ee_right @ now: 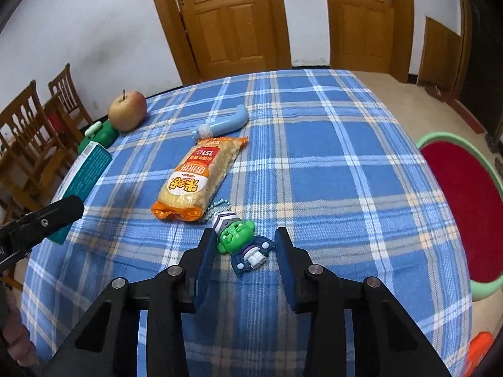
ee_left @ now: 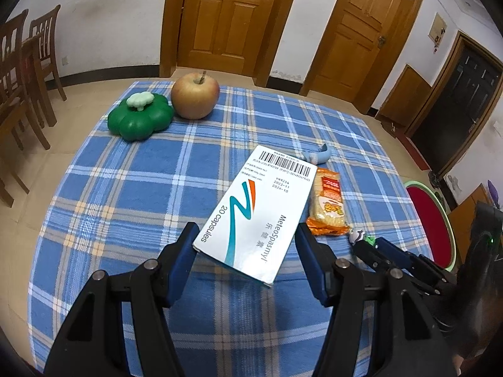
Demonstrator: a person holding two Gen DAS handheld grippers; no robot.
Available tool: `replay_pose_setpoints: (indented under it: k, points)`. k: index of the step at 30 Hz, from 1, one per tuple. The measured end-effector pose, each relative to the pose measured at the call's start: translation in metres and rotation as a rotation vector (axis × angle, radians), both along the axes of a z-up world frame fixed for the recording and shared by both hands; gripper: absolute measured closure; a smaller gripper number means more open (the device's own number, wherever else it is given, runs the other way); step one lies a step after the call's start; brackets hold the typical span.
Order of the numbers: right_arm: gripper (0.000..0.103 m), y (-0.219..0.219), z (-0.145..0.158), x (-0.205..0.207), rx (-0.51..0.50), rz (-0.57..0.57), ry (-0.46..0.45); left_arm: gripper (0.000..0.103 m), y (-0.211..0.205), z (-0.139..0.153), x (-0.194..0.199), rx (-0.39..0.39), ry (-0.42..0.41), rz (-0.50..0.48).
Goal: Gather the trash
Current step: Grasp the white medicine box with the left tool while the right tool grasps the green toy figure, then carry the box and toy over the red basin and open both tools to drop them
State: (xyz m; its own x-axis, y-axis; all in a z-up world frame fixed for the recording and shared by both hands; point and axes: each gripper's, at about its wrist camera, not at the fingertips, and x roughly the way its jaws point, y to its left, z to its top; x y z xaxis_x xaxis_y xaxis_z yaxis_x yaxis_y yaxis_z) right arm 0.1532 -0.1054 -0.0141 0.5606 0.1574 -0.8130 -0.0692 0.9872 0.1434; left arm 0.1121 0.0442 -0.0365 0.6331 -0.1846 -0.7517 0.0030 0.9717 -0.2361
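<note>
A white medicine box (ee_left: 254, 213) marked "20 capsules" sits between the fingers of my left gripper (ee_left: 246, 235), its near end raised off the blue plaid tablecloth (ee_left: 132, 194); the jaws touch its sides. An orange snack packet (ee_left: 325, 202) lies just right of it, also in the right wrist view (ee_right: 196, 179). My right gripper (ee_right: 245, 245) is open around a small green-faced toy figure (ee_right: 242, 245) on a bead chain. A light blue curved tube (ee_right: 221, 125) lies beyond the packet. My left gripper with the box (ee_right: 85, 182) shows at the left of the right wrist view.
An apple (ee_left: 195, 95) and a green pumpkin-shaped container (ee_left: 140, 116) stand at the table's far side. A red basin with a green rim (ee_right: 462, 201) sits on the floor right of the table. Wooden chairs (ee_left: 22, 72) stand to the left, doors behind.
</note>
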Motion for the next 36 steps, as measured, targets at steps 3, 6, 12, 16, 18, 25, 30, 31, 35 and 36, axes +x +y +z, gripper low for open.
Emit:
replay_pose_setpoints:
  k: [3,6,12,16,18,25,30,31,35,36]
  points:
    - [0.065,-0.005,0.0,-0.005,0.026,-0.008,0.0,0.04,-0.004,0.004,-0.001,0.002,-0.008,-0.01]
    - [0.065,-0.013,0.003,-0.012,0.057,-0.025,-0.004,0.04,-0.01,0.008,-0.003,-0.003,-0.011,-0.024]
    - [0.065,-0.033,0.014,-0.028,0.107,-0.071,-0.026,0.04,-0.023,0.015,-0.006,-0.011,-0.016,-0.056]
    - [0.065,-0.051,0.027,-0.039,0.131,-0.114,-0.058,0.04,-0.036,0.021,-0.005,-0.019,-0.022,-0.087]
    - [0.065,-0.059,0.033,-0.043,0.135,-0.135,-0.074,0.04,-0.046,0.024,-0.003,-0.017,-0.024,-0.11]
    - [0.065,-0.102,0.054,-0.057,0.164,-0.239,-0.129,0.04,-0.091,0.035,0.007,-0.014,-0.033,-0.223]
    - [0.065,-0.135,0.067,-0.06,0.151,-0.307,-0.176,0.04,-0.131,0.04,0.016,-0.02,-0.047,-0.293]
    - [0.065,-0.145,0.069,-0.061,0.146,-0.329,-0.185,0.04,-0.138,0.039,0.018,-0.019,-0.046,-0.306]
    - [0.065,-0.175,0.069,-0.061,0.144,-0.389,-0.191,0.04,-0.173,0.033,0.03,-0.018,-0.026,-0.366]
    - [0.065,-0.181,0.068,-0.061,0.144,-0.402,-0.189,0.04,-0.181,0.031,0.032,-0.018,-0.02,-0.378]
